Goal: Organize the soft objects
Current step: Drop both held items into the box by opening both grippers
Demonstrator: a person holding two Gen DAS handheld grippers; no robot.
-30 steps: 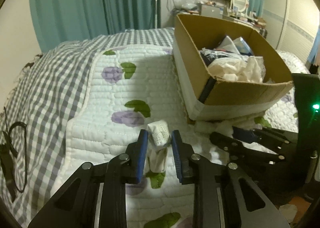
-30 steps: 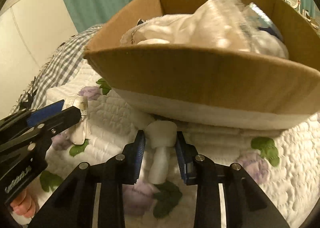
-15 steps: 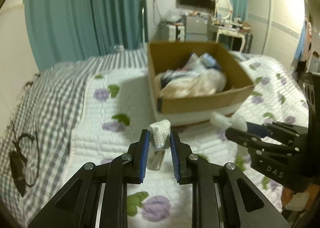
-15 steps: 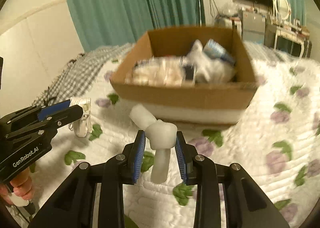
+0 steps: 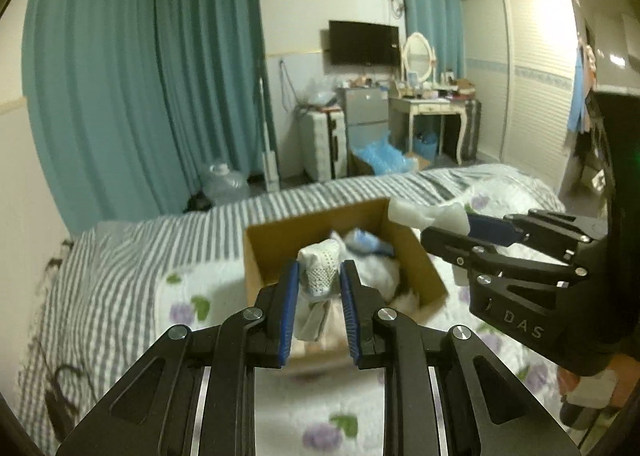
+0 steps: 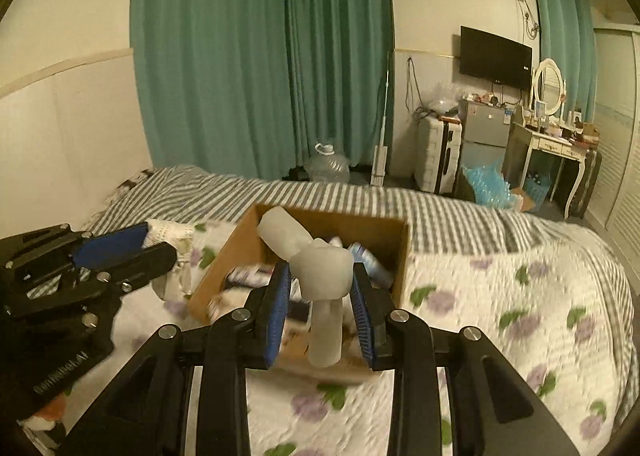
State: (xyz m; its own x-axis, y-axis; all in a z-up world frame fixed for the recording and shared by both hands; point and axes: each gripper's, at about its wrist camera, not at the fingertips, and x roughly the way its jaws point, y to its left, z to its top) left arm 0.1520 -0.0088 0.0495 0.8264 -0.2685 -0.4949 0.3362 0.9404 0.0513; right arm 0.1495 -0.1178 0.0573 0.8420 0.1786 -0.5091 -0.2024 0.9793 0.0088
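Left gripper (image 5: 319, 288) clamps a white lacy cloth (image 5: 320, 270), right gripper (image 6: 320, 288) clamps a knotted white sock (image 6: 320, 268), both raised near the cardboard box (image 6: 396, 252). Early release risks missing the box; dangling tails may snag the rim.

We cannot make out the contents of the cardboard box (image 5: 416, 256): they are blurred, and the white mesh sock (image 5: 320, 274) in front hides part of them. In the right wrist view the knotted white cloth (image 6: 324, 276) covers the box's middle, and the quilt (image 6: 500, 320) is smeared by motion.
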